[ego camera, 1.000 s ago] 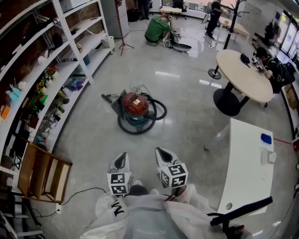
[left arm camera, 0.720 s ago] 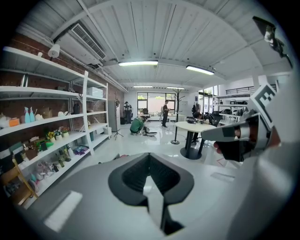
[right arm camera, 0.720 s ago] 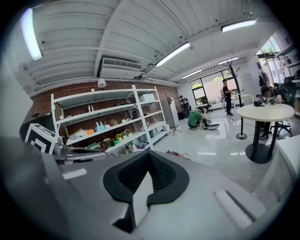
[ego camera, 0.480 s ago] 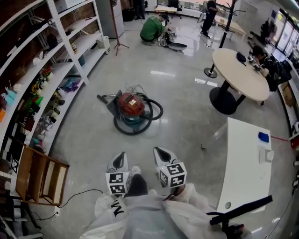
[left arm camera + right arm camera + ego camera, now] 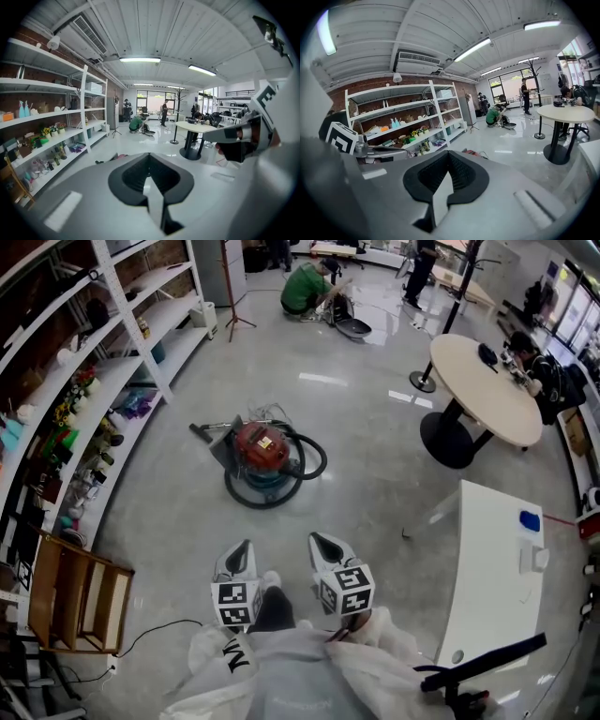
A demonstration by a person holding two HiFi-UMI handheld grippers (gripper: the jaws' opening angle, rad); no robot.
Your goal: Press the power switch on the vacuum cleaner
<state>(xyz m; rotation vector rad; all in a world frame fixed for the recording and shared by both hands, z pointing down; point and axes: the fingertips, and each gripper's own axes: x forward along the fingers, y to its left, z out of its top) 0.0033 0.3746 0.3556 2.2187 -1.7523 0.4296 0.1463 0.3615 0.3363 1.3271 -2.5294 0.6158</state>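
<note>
Both tools are held low and side by side in front of the person's body in the head view, the left tool (image 5: 244,551) and the right tool (image 5: 319,544) pointing forward over the floor (image 5: 375,465). Each gripper view shows its jaws pressed together with nothing between them: the left tool (image 5: 149,156) faces down the long room, and the right tool (image 5: 448,154) faces the shelving and the far windows. Neither touches anything. The red vacuum cleaner (image 5: 263,448) sits on the floor well ahead of the tools, slightly to the left, ringed by its black hose (image 5: 281,495). White shelving (image 5: 112,371) holding small items runs along the left side, with a wooden rack (image 5: 75,601) standing at its near end. A round tabletop (image 5: 487,390) stands at the far right, and a white rectangular tabletop (image 5: 492,568) lies nearer on the right. A person in green (image 5: 305,289) crouches far back on the floor.
</note>
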